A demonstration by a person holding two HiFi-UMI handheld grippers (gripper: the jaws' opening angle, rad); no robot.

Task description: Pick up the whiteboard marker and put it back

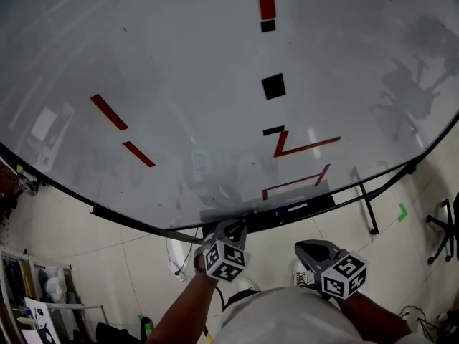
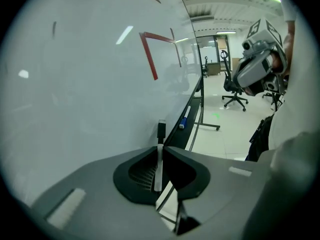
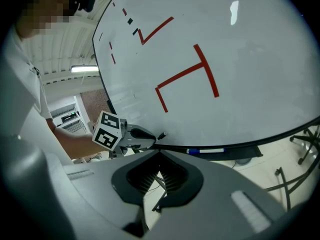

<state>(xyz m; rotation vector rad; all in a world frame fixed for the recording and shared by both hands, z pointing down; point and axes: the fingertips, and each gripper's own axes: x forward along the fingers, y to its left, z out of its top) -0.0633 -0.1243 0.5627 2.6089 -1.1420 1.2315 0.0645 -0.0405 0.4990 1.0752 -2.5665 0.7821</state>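
Observation:
My left gripper [image 2: 160, 149] is shut on a white whiteboard marker [image 2: 158, 165] whose black cap [image 2: 161, 129] sticks out past the jaws, close to the whiteboard [image 2: 90, 74]. In the head view the left gripper [image 1: 232, 226] sits just below the board's black tray [image 1: 319, 201]. The right gripper view shows the black cap [image 3: 161, 135] near the tray's left end. A second marker with a blue cap [image 3: 206, 150] lies on the tray [image 3: 240, 153]. My right gripper [image 3: 160, 154] is shut on nothing and hangs back from the board, lower right in the head view [image 1: 307, 249].
The whiteboard [image 1: 215, 84] carries red lines and black squares. Its stand leg [image 1: 367, 203] reaches down at the right. An office chair [image 1: 446, 228] stands at the far right, shelves with clutter [image 1: 32, 292] at the lower left. Another chair [image 2: 234, 86] stands beyond the tray.

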